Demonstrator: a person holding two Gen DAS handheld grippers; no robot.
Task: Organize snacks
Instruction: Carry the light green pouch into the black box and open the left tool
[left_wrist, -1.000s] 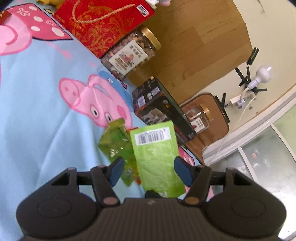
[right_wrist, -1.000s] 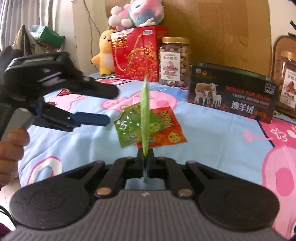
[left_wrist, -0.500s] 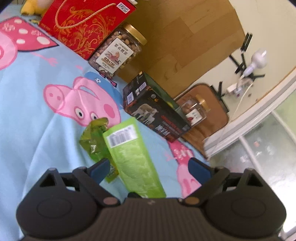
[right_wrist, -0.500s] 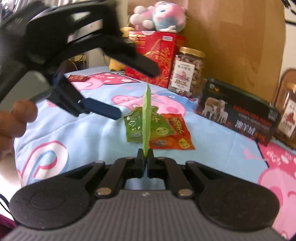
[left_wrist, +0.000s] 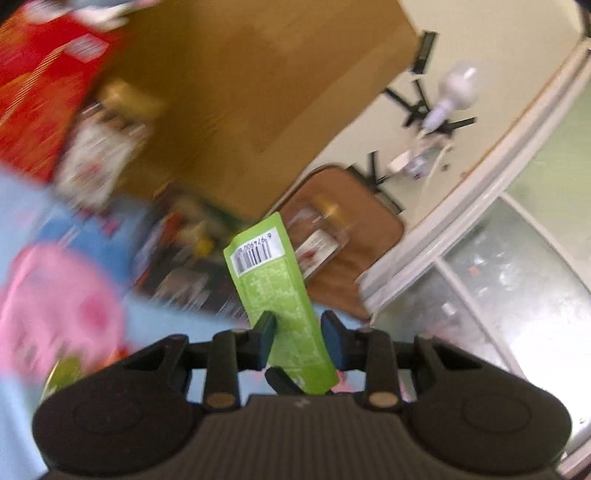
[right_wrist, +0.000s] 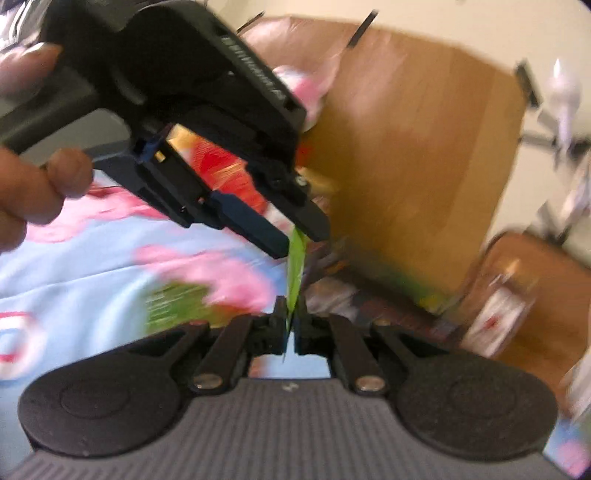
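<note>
A long green snack packet (left_wrist: 273, 280) with a barcode label stands upright above the pig-print bedsheet (right_wrist: 92, 258). My right gripper (right_wrist: 291, 321) is shut on its bottom edge. My left gripper (left_wrist: 299, 332) reaches in from the left of the right wrist view, held by a hand (right_wrist: 33, 192). Its jaws are closing on the packet's upper part (right_wrist: 295, 258), and the blue pads (left_wrist: 266, 332) touch the packet's long edges. More snack packets (right_wrist: 170, 306) lie blurred on the sheet below.
Along the back stand a red gift bag (left_wrist: 33, 92), a jar of nuts (left_wrist: 99, 162), a dark box (left_wrist: 184, 266) and a second jar (left_wrist: 321, 236). A large cardboard panel (left_wrist: 258, 92) rises behind them. Both views are motion-blurred.
The left gripper rose from above the sheet. Its jaws opened wide, then closed around the packet that the right gripper holds. The right gripper lifted slightly and rolled.
</note>
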